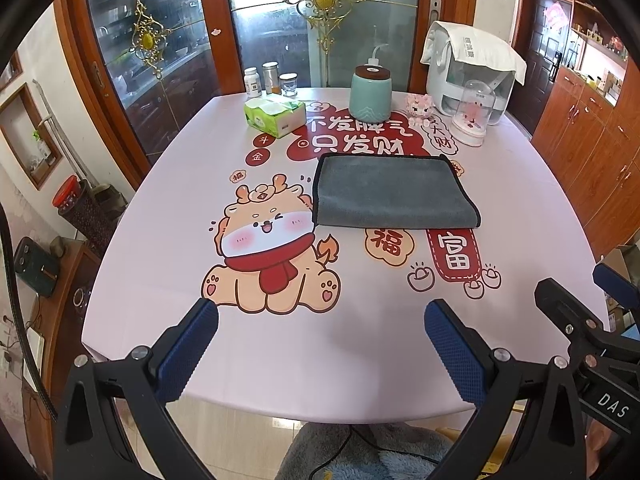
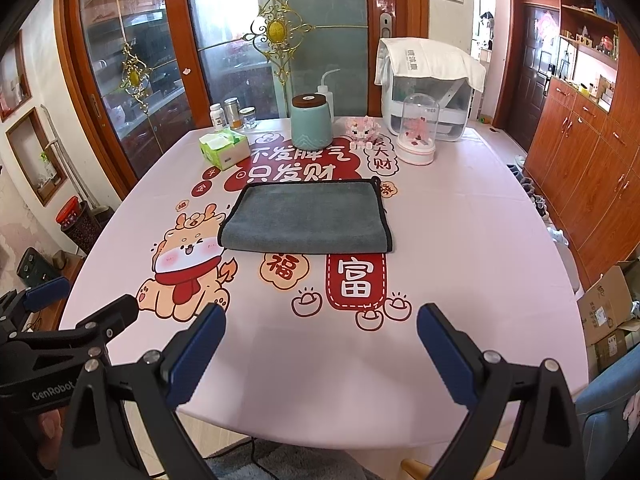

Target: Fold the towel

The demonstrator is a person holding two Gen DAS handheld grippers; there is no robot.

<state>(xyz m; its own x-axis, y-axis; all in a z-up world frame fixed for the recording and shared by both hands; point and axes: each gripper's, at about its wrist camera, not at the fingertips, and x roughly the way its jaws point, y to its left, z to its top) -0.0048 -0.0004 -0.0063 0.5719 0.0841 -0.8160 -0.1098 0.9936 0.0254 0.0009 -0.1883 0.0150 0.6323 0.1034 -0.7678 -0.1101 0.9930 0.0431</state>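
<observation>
A grey towel [image 1: 390,192] with a black hem lies folded flat in the middle of the pink printed table; it also shows in the right wrist view [image 2: 306,218]. My left gripper [image 1: 320,312] is open and empty, hovering over the table's near edge, well short of the towel. My right gripper [image 2: 320,318] is open and empty too, at the near edge. The right gripper shows at the right edge of the left wrist view [image 1: 576,284], and the left gripper at the left edge of the right wrist view [image 2: 88,300].
At the table's far side stand a green tissue box [image 1: 276,114], several small jars [image 1: 272,80], a teal canister [image 1: 370,94], a pink toy [image 1: 420,106], a glass dome [image 1: 474,116] and a covered white appliance [image 1: 472,68]. Wooden cabinets [image 2: 592,152] line the right wall.
</observation>
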